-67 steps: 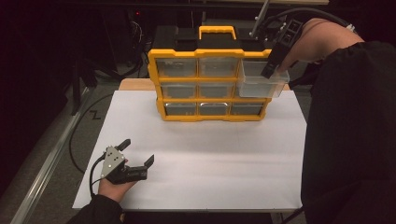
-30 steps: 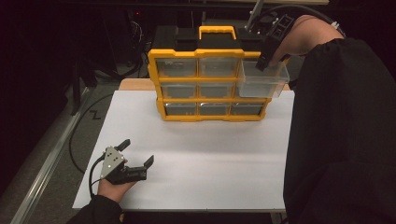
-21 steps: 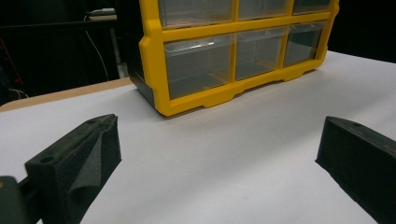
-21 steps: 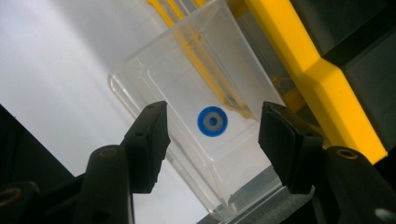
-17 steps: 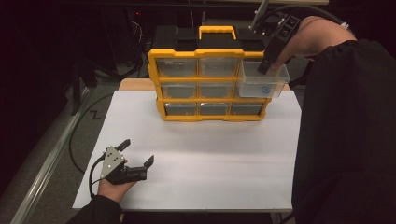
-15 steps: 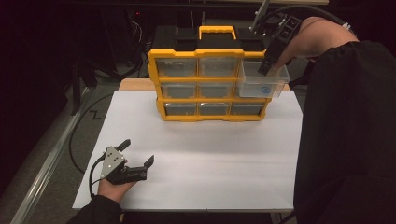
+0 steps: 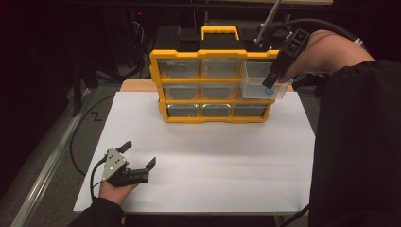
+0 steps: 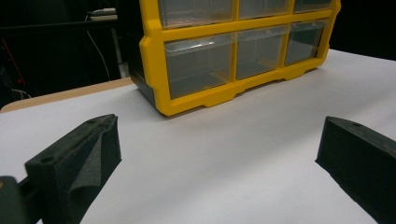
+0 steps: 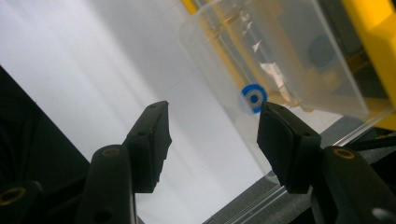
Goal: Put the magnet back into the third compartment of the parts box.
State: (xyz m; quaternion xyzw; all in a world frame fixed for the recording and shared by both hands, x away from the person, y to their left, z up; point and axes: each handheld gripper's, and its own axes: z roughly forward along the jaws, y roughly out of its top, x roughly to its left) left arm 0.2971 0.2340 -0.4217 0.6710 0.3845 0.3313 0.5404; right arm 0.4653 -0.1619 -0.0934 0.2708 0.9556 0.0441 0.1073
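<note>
A yellow drawer cabinet (image 7: pixel 215 54) with clear drawers stands at the back of the white table (image 7: pixel 213 156). Its top right drawer (image 7: pixel 257 80) is pulled out, with a blue ring sticker (image 7: pixel 268 91) on the front. My right gripper (image 7: pixel 270 84) hovers at that front, open. In the right gripper view its jaws (image 9: pixel 212 116) stand apart just short of the clear drawer (image 9: pixel 289 56), the sticker (image 9: pixel 253 98) beside the right jaw. My left gripper (image 7: pixel 140 152) rests open on the table's near left, nothing between its fingers (image 8: pixel 74 158).
The cabinet (image 8: pixel 233 60) has a black top with a yellow handle (image 7: pixel 219 32). A cable (image 7: pixel 78 151) trails off the table's left edge. A wooden board (image 7: pixel 137 85) shows under the white sheet at the back left.
My right gripper has come down from above the pulled-out drawer to its front wall by the blue sticker. The left gripper has stayed still.
</note>
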